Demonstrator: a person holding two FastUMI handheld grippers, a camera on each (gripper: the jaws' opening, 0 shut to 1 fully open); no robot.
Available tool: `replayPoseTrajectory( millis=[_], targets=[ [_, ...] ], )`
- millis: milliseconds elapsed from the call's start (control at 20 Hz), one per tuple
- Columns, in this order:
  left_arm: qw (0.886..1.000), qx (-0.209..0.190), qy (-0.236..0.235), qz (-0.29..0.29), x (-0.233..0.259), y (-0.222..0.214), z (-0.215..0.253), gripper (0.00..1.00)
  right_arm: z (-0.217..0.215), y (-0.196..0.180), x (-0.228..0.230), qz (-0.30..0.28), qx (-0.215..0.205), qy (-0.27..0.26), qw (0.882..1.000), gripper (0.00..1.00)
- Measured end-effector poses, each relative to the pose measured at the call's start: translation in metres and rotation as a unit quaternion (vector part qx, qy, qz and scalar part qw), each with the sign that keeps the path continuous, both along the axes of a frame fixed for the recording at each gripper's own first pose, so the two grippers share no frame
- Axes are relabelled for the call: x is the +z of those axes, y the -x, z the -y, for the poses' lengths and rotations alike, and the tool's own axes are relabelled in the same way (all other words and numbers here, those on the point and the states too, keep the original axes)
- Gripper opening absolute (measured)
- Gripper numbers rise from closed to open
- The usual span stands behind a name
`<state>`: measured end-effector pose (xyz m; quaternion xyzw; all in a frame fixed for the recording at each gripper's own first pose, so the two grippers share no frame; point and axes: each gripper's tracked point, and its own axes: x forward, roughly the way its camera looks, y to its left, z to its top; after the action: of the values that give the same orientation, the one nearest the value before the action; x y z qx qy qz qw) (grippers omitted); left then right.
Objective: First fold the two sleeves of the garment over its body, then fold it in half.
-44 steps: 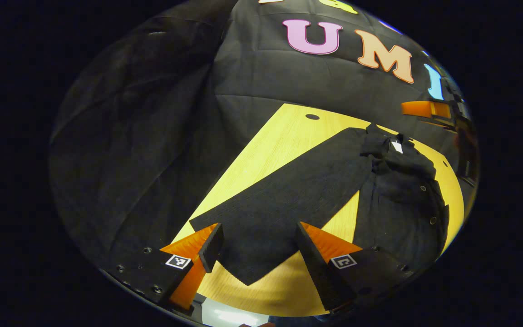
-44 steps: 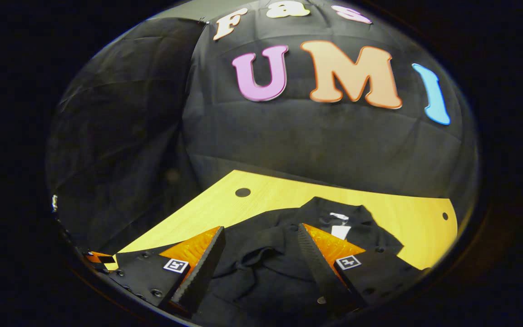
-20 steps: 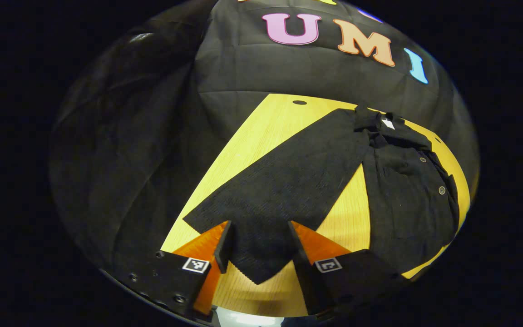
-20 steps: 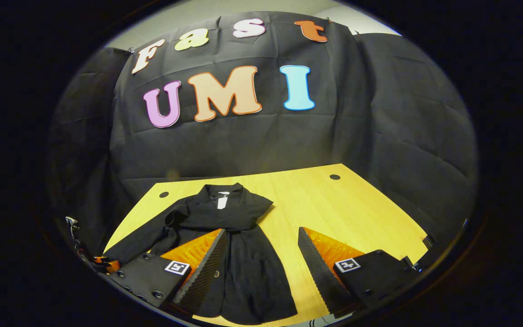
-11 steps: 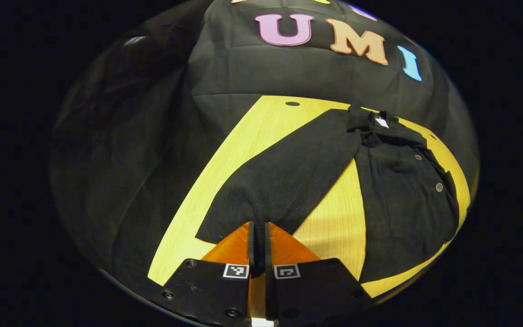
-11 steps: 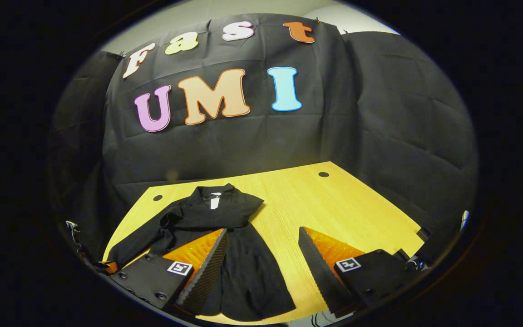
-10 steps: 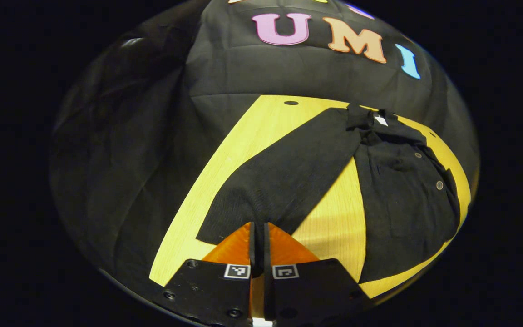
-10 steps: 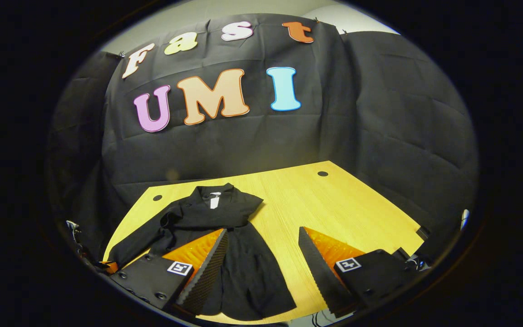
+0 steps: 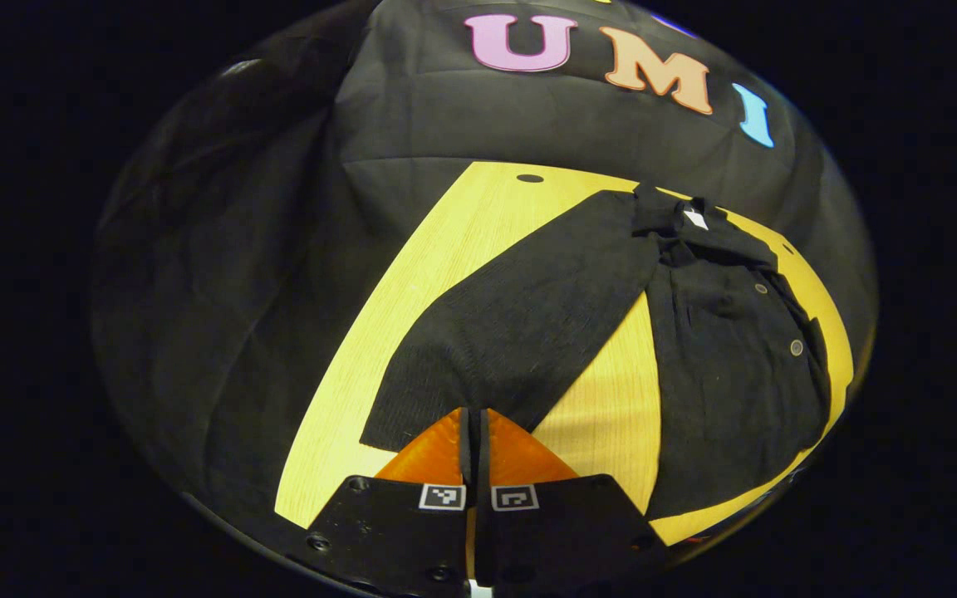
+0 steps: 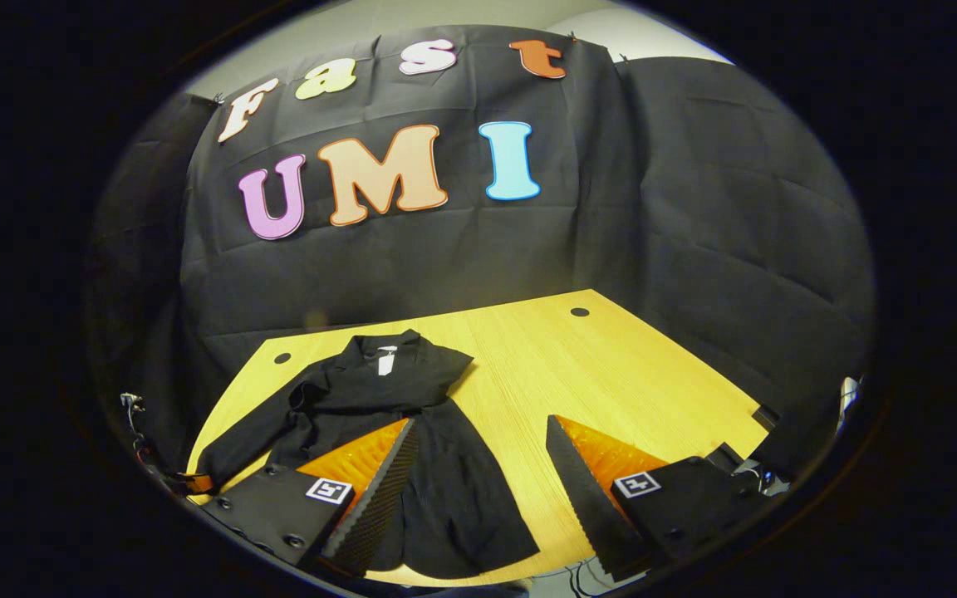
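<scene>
A black button-front jacket (image 9: 736, 390) lies flat on the yellow table (image 9: 445, 249), collar with a white tag (image 9: 695, 219) at the far end. Its long sleeve (image 9: 545, 307) stretches out sideways toward me. My left gripper (image 9: 476, 415) is shut on the cuff end of that sleeve. In the right gripper view the jacket (image 10: 445, 490) lies at the left. My right gripper (image 10: 478, 432) is open above its hem and the bare wood, holding nothing. The outstretched sleeve (image 10: 254, 440) runs to the left gripper (image 10: 192, 482) at the table's left edge.
The table has round cable holes near its back corners (image 9: 529, 178) (image 10: 580, 312). Bare wood (image 10: 611, 382) spreads to the right of the jacket. Black cloth walls close in on the table's back and sides. Cables (image 10: 757, 477) hang by the right front corner.
My left gripper went from open around the cuff to shut on it. The right gripper swung away from the collar and pulled back toward the hem, staying open.
</scene>
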<state>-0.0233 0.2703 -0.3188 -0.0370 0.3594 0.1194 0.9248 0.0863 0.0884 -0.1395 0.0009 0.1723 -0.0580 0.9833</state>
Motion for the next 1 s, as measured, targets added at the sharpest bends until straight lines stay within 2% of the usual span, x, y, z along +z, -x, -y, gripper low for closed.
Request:
replayPoseTrajectory(
  millis=[50,150,250,300,450,600,650,700,750,800,1000],
  targets=[
    [1.000,0.002,0.018,0.007,0.006,-0.004,0.005,0.00,0.002,0.000,-0.001,-0.001,-0.001,-0.003,1.000,0.94],
    [0.999,-0.001,0.037,0.029,0.026,-0.014,0.016,0.00,0.010,-0.001,-0.002,-0.006,-0.002,-0.006,1.000,0.98],
    [0.998,-0.009,0.029,0.054,0.052,-0.028,0.023,0.00,0.020,-0.004,-0.002,-0.006,0.003,-0.002,1.000,0.94],
    [0.997,-0.016,0.020,0.067,0.071,-0.039,0.032,0.00,0.027,-0.009,0.000,-0.004,0.006,0.001,1.000,0.98],
    [0.993,-0.036,0.004,0.112,0.119,-0.072,0.066,0.00,0.042,-0.020,0.003,-0.003,0.023,-0.001,1.000,0.98],
    [0.986,-0.056,0.000,0.160,0.162,-0.111,0.118,0.00,0.062,-0.030,0.002,-0.012,0.035,-0.009,0.999,0.99],
    [0.983,-0.062,-0.003,0.172,0.173,-0.123,0.135,0.00,0.072,-0.033,0.004,-0.011,0.037,-0.006,0.999,0.94],
    [0.981,-0.068,-0.008,0.183,0.183,-0.135,0.151,0.00,0.081,-0.037,0.005,-0.010,0.040,-0.003,0.999,0.99],
    [0.977,-0.076,-0.009,0.198,0.194,-0.149,0.171,0.00,0.088,-0.041,0.004,-0.011,0.043,-0.001,0.999,0.94],
    [0.973,-0.086,-0.005,0.213,0.206,-0.163,0.193,0.00,0.095,-0.045,0.003,-0.013,0.047,-0.001,0.999,0.99],
    [0.958,-0.130,-0.001,0.256,0.229,-0.217,0.272,0.00,0.130,-0.067,0.012,-0.016,0.058,-0.012,0.998,0.99]
  ],
)
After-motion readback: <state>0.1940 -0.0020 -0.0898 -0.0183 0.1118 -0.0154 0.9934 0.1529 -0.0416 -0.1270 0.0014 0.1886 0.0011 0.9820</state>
